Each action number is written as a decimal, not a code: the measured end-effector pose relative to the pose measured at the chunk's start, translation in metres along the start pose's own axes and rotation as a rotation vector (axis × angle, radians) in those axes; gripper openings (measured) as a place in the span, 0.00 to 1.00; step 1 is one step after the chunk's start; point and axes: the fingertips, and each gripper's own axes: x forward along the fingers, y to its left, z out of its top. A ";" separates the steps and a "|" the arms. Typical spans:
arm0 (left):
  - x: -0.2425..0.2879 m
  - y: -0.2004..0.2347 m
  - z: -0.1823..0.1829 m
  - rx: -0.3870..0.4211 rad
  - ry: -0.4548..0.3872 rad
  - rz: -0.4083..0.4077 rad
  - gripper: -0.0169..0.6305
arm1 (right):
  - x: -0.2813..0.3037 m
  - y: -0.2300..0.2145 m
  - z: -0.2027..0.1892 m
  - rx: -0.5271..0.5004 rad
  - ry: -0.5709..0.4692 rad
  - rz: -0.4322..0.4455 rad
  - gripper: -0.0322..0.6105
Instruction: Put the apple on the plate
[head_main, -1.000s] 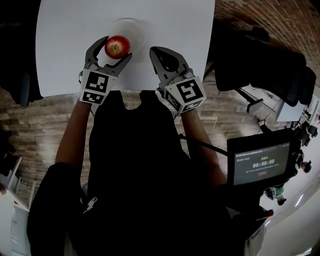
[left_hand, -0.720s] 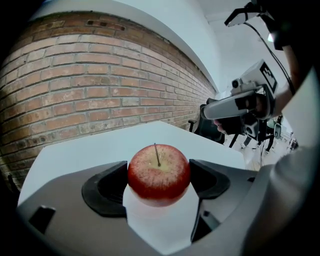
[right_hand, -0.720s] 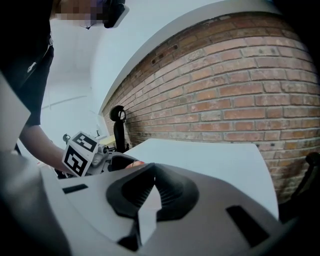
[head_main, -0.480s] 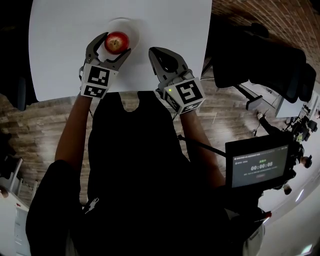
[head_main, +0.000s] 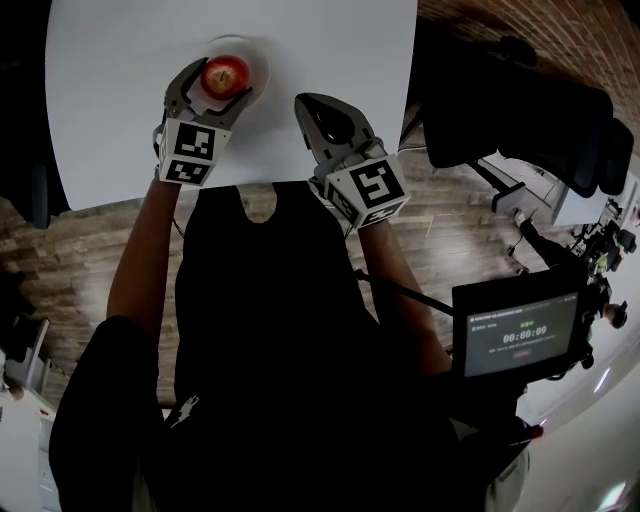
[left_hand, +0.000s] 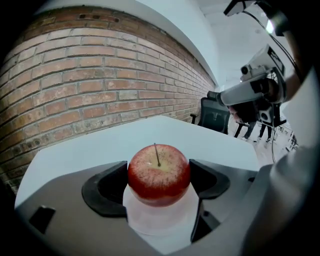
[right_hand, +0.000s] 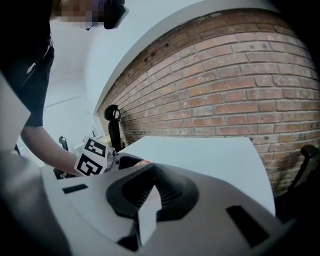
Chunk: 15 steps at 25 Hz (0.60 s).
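Observation:
A red apple (head_main: 225, 75) with a thin stem sits between the jaws of my left gripper (head_main: 221, 82), which is shut on it. In the left gripper view the apple (left_hand: 159, 172) touches both dark pads (left_hand: 107, 187), directly over the white plate (left_hand: 160, 222). That plate (head_main: 257, 58) lies on the white table (head_main: 330, 50), its rim showing past the apple; I cannot tell whether the apple rests on it. My right gripper (head_main: 312, 108) is to the right of the plate, shut and empty, its jaws (right_hand: 147, 172) meeting at the tips.
The table's near edge runs just under both grippers. A dark office chair (head_main: 520, 110) stands to the right of the table, and a screen with a timer (head_main: 515, 335) is at the lower right. A brick wall (left_hand: 100, 85) lies beyond the table.
My left gripper has carried the apple farther from me, from the plate's near rim to over its middle. The right gripper has stayed put.

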 end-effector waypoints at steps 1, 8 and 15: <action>0.002 0.001 -0.001 0.007 0.003 0.003 0.63 | 0.000 -0.001 0.000 0.000 -0.001 -0.003 0.06; 0.002 0.003 0.003 0.003 -0.003 0.011 0.63 | -0.002 -0.004 -0.005 0.012 0.009 -0.009 0.06; 0.003 0.001 0.005 0.017 -0.006 0.015 0.63 | -0.001 -0.004 -0.004 0.016 0.005 -0.009 0.06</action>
